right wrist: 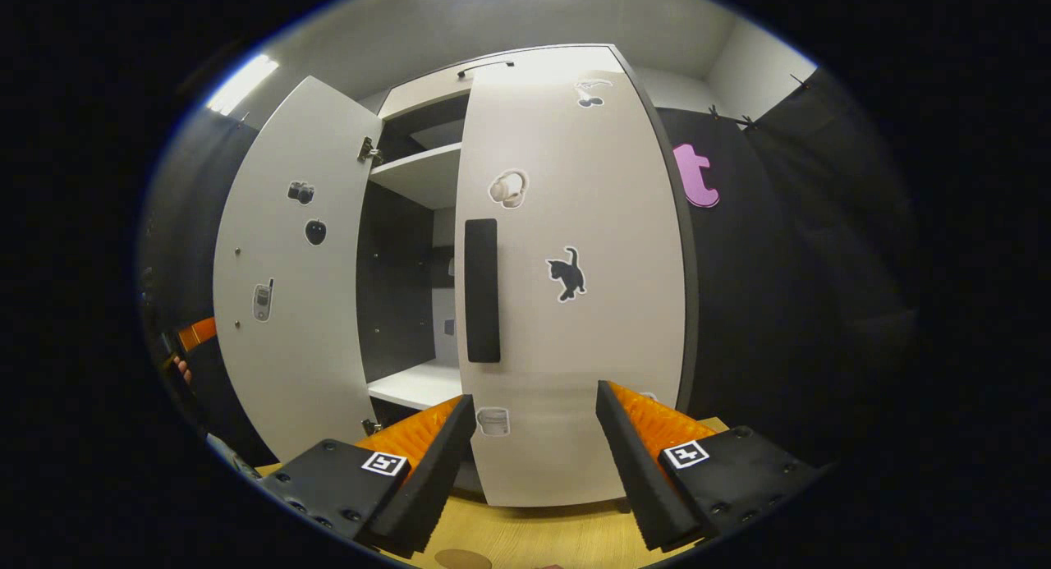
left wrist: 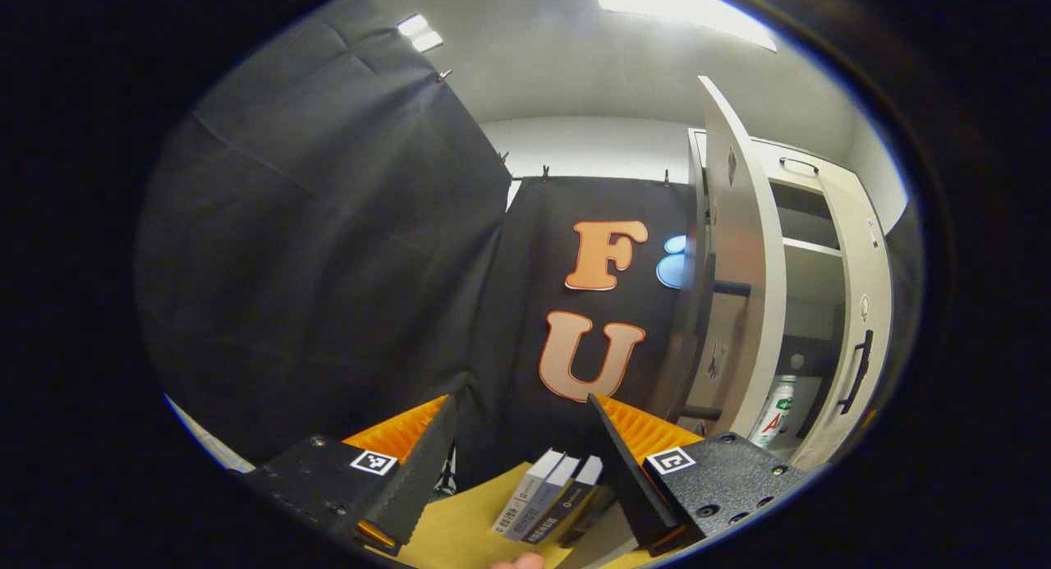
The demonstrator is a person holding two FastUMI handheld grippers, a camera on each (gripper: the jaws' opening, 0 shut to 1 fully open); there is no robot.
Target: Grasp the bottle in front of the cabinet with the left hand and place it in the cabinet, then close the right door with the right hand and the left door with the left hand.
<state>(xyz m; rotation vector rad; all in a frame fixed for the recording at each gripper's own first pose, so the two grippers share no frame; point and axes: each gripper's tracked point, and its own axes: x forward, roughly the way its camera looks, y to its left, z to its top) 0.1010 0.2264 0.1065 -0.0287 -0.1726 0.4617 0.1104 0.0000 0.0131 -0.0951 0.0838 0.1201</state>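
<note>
We hold our left two-finger gripper level and low, its fingers spread wide with nothing between them. Our right two-finger gripper sits at a similar height, also level, its fingers parted just as wide and gripping nothing. At the bottom edge of the left gripper view a fingertip of our hand peeks in.

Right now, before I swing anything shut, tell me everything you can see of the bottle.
The bottle shows in the left gripper view, standing upright inside the cabinet low down, seen through the gap between the left door and the right door. It looks like pale plastic with a white cap and a label printed in green and red. Its base is hidden, so what it stands on cannot be told. Nothing grips it; the left gripper is apart from it, jaws open.
</note>
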